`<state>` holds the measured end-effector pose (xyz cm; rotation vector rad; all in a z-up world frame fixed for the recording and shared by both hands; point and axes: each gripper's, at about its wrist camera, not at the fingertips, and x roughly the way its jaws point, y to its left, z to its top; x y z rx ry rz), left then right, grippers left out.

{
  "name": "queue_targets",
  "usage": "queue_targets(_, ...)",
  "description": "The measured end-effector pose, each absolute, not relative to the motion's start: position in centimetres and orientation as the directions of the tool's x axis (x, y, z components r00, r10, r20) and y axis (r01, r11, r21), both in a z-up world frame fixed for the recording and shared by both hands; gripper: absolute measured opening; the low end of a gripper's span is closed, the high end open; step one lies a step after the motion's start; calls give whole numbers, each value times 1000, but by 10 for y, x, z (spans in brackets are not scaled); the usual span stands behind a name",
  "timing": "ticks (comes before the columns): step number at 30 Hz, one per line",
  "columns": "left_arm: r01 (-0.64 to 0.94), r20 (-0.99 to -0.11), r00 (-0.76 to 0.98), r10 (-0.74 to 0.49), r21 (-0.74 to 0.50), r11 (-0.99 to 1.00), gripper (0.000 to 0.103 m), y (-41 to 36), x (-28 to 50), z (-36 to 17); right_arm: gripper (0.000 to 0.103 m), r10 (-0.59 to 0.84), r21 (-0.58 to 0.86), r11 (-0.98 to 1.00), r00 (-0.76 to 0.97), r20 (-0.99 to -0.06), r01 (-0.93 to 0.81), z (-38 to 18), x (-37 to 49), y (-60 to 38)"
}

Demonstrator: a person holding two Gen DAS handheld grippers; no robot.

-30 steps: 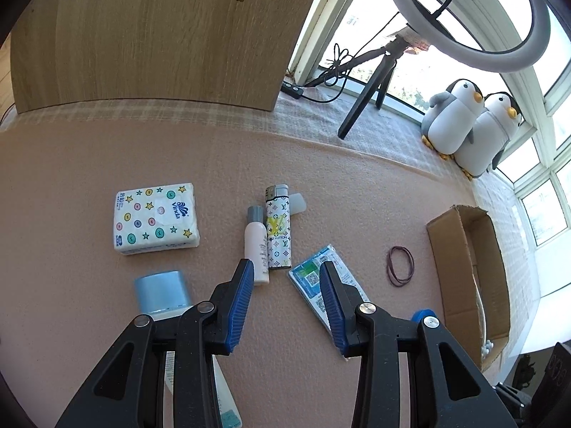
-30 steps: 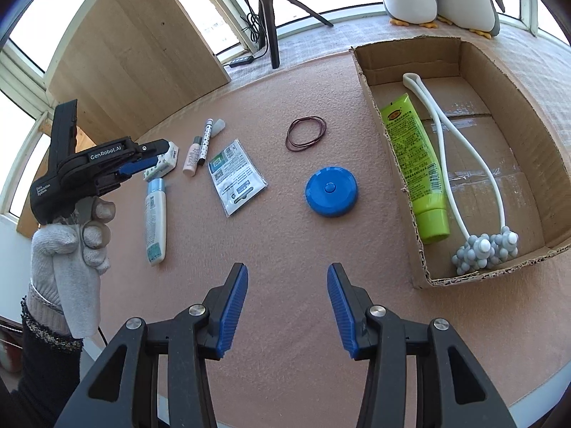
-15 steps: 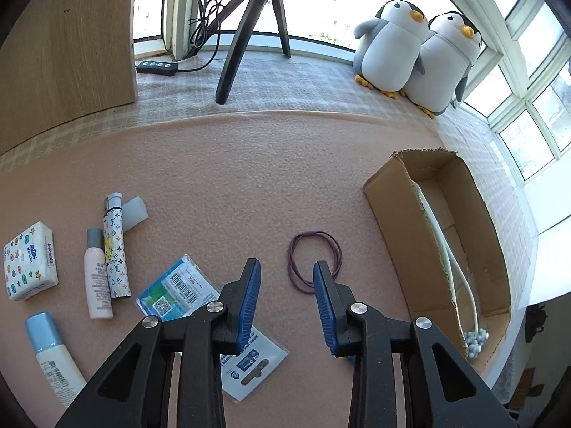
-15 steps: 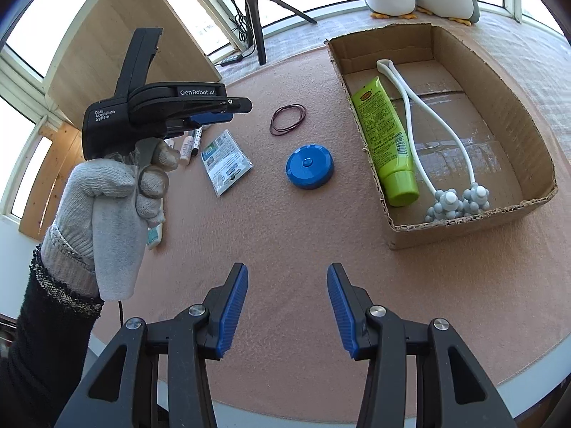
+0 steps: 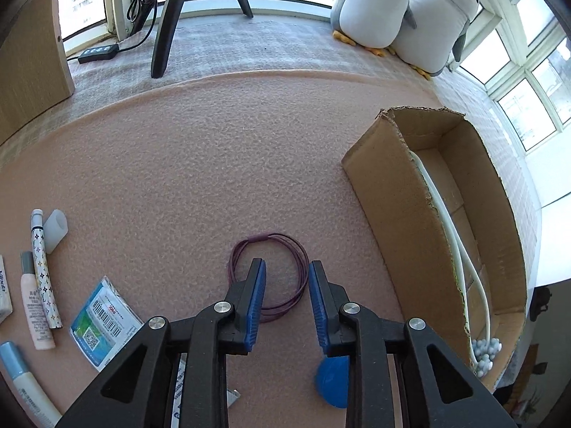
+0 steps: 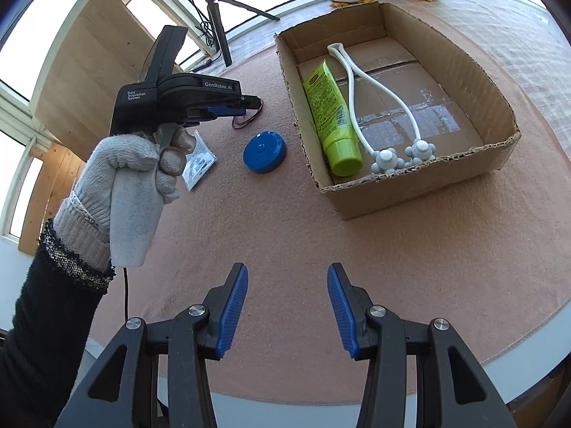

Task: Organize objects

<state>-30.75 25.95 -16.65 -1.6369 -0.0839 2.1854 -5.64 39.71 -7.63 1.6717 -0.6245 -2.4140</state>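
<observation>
Swinging away from the tissue pack and toiletries, the left gripper [image 5: 285,278] has travelled toward the box side of the counter [image 5: 200,157] and now hangs over the purple hair-tie loop [image 5: 269,274], which a second ago lay far off at its 2 o'clock. Its jaws have also closed in from a wide spread to a narrow gap, though nothing is held between them. From the left wrist view one blue pad sits inside the ring and the other just outside its 3 o'clock edge, so the loop's right-hand strand lies between them. The loop lies flat on the pink mat, apart from the cardboard box [image 5: 389,192] at 3 o'clock. In the box rest a green tube [image 6: 330,107] and a white massager [image 6: 382,107]. The blue round case [image 6: 264,151] sits on the mat between loop and box.

The right gripper [image 6: 287,306] hangs wide and empty near the counter's near edge, hardly shifted, while the gloved hand [image 6: 132,167] has come much closer to its camera.

Likely step: pinch the loop and carry it to the box. The strands are thin and lie flush on soft felt, so the pads could close above them and miss, or snag the mat. A loose catch on one strand might slip during the lift.
</observation>
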Motion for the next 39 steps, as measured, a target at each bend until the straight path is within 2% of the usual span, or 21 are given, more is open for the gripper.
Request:
queue_targets(8,-330,-906,-177,385,-314,-890,26,244,-281,-166,43,-356,421,-900,-366,-860,-115,-80,-62,392)
queue_targets(16,-374,-902,-157,402,-322,-870,26,217,-220,-165,43,-371,428,-900,-363,-855,-88,-79,-71,376)
queue_targets(21,-339,-886,-152,439,-370,-865,25,190,-189,-165,43,-373,422,-904,-359,-856,-67,-81,-79,363)
queue_targets(22,-336,-886,-155,438,-369,-866,22,184,-183,-165,43,-372,420,-905,-358,-857,-63,-81,-81,361)
queue_targets(28,-335,-891,-162,425,-355,-873,18,158,-155,-162,43,-371,411,-911,-355,-858,-43,-85,-92,348)
queue_targets(35,-308,-893,-166,419,-356,-882,18,134,-137,-158,43,-359,397,-918,-372,-856,-28,-80,-120,339)
queue_targets(36,-298,-890,-166,424,-364,-882,19,130,-136,-157,44,-362,399,-917,-374,-854,-23,-79,-127,338)
queue_targets(39,-277,-881,-164,445,-392,-878,22,118,-130,-154,56,-353,380,-925,-355,-866,-8,-76,-149,329)
